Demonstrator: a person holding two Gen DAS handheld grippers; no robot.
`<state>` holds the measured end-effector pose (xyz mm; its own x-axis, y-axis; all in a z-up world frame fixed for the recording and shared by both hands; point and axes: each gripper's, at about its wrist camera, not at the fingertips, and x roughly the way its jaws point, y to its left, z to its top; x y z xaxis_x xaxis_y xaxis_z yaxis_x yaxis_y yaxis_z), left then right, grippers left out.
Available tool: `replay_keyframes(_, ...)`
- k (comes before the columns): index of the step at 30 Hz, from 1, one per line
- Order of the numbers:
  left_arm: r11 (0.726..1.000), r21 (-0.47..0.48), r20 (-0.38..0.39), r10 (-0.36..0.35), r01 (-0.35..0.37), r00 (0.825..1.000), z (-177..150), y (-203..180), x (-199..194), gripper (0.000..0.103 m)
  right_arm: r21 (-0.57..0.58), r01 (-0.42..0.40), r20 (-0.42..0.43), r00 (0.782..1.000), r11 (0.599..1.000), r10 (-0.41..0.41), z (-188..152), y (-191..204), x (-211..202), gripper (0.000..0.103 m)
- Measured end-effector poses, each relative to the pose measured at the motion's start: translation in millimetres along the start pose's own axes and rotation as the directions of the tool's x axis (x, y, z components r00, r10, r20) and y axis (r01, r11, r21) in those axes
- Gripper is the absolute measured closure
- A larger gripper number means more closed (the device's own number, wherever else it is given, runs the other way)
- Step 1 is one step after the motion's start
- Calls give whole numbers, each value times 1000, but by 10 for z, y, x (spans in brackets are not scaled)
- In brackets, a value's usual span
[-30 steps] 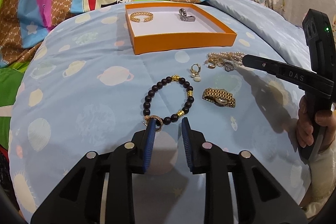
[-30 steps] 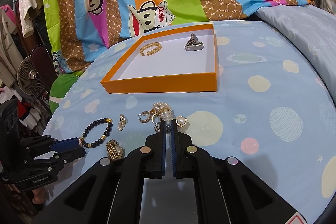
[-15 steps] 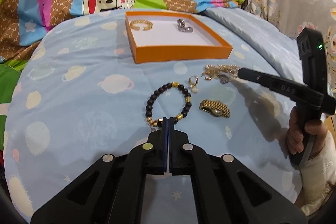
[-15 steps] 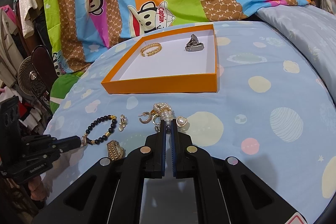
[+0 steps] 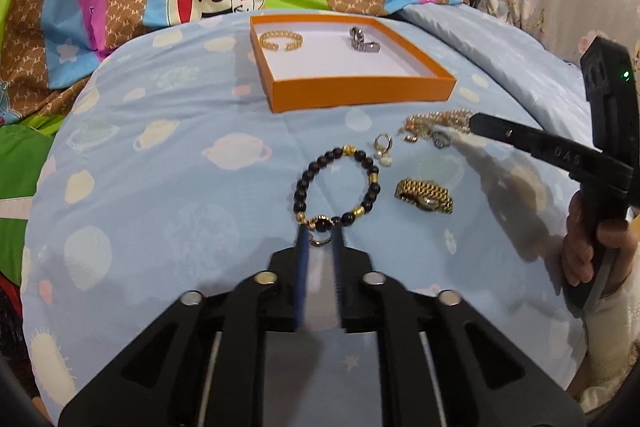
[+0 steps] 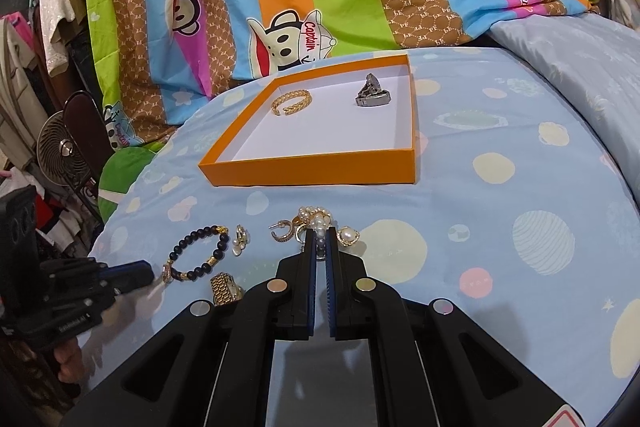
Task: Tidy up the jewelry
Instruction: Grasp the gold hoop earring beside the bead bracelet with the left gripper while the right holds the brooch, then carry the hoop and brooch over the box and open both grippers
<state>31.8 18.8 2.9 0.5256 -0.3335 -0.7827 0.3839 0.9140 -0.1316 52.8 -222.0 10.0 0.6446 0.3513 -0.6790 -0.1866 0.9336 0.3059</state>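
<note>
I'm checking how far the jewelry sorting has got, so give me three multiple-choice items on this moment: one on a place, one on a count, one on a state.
1. Where is the gold braided ring?
A. on the blue sheet
B. inside the orange tray
C. between a tool's fingers

2. How many pieces lie in the tray?
A. two
B. four
C. none

3. What does the right tool pinch?
A. the gold watch
B. nothing
C. the pearl cluster

Key: 1 B, it lies on the tray's white floor. 2 A, only the gold ring and the grey ring are there. 3 C, the shut tips pinch a bead at the pearl pile's near edge.
</note>
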Motion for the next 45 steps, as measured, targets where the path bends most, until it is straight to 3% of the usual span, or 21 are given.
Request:
replay_keyframes(2,1000,-5,-8,5,-5,1000,-14,-4,43,69,0,-1,-3,1000,1000,1,-2,3,5,99)
replay_keyframes(5,1000,8,-1,14,-14,1000,-6,-38,62,66,-1,-2,-4,1000,1000,2,-2,-5,8,99)
replay_keyframes(10,999,16,7,32,-32,999,34,-43,144,69,-1,-1,-4,1000,1000,1,-1,0,9,99)
replay_keyframes(14,1000,9,6,16,-16,1000,45,-17,144,85,-1,-2,-4,1000,1000,2,0,0,7,99)
replay_keyframes(27,999,20,46,-26,25,999,153,-43,-107,85,-10,-17,56,998,1000,18,93,50,-152,99)
replay_keyframes(38,996,84,172,-37,23,984,937,-15,-195,85,-119,18,128,992,993,-3,671,210,-236,99)
replay_keyframes(45,995,100,207,-44,24,977,1573,-14,244,85,-130,20,158,987,991,1,1294,173,95,99)
